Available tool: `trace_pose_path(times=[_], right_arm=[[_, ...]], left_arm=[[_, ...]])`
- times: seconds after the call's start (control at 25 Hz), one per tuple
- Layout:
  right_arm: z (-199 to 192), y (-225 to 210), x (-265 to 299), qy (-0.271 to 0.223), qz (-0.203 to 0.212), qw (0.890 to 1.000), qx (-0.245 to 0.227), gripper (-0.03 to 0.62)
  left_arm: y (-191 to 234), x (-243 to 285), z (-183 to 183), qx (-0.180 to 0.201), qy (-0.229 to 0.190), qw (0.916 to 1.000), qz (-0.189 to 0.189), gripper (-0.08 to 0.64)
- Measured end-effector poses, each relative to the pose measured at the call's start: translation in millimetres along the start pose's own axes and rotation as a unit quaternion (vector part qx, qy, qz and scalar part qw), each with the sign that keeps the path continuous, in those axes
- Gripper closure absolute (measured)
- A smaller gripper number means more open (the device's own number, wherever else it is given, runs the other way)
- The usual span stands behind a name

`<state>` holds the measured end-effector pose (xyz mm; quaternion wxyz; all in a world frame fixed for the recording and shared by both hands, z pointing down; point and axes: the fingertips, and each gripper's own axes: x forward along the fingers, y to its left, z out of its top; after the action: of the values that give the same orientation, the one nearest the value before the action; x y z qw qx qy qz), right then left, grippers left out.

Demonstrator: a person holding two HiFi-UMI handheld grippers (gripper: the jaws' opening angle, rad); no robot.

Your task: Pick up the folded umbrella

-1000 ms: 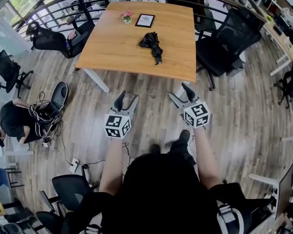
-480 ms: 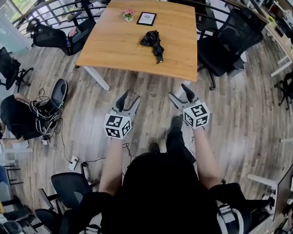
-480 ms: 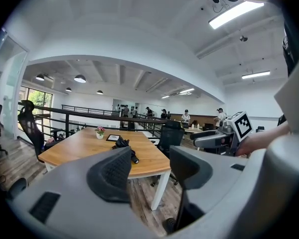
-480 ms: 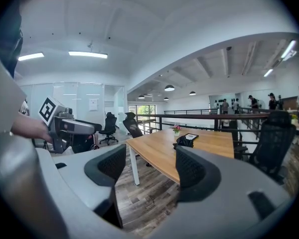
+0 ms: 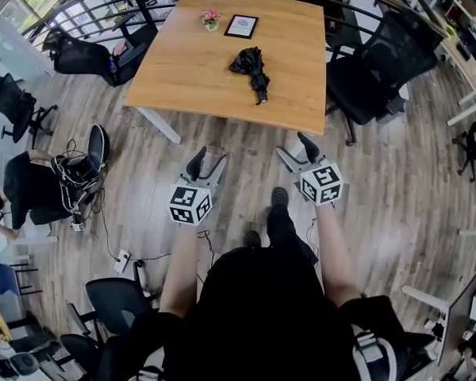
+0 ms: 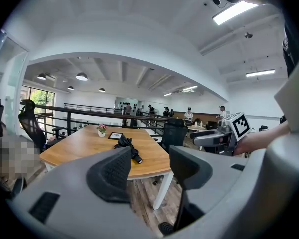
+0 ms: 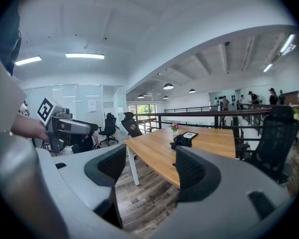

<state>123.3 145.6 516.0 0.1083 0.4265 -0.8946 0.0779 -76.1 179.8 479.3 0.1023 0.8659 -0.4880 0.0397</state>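
Two grippers hang above the floor, short of the wooden table's [image 5: 182,70] near edge. Left gripper [image 5: 207,163]: fingers apart, nothing between them. Right gripper [image 5: 292,148]: fingers apart, nothing between them. At the table's far edge stand a flower pot [image 5: 211,20] and a picture frame [image 5: 241,26]. The folded umbrella [image 5: 251,63] lies right of the table's centre, well apart from both grippers.

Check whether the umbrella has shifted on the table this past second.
No. The umbrella lies where it did, just nearside of the frame, handle pointing at the table's near edge.
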Motion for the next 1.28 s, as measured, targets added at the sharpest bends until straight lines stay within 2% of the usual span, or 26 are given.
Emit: trace_pose_path(times=[0.72, 0.88, 1.28], right_arm=[[-2.9, -88.1, 67.2, 0.018, 0.03, 0.999, 0.027, 0.272], [-2.0, -109.1, 81.6, 0.018, 0.035, 0.998, 0.042, 0.27], [6.7, -165.4, 114.1, 0.033, 0.07, 0.996, 0.036, 0.28]], left_arm=[[21.1, 99.1, -3.4, -0.014, 0.039, 0.999, 0.02, 0.31], [26.8, 126.5, 6.7, -0.014, 0.038, 0.9988, 0.026, 0.31], [18.6, 188.4, 20.5, -0.012, 0.045, 0.9977, 0.05, 0.31]])
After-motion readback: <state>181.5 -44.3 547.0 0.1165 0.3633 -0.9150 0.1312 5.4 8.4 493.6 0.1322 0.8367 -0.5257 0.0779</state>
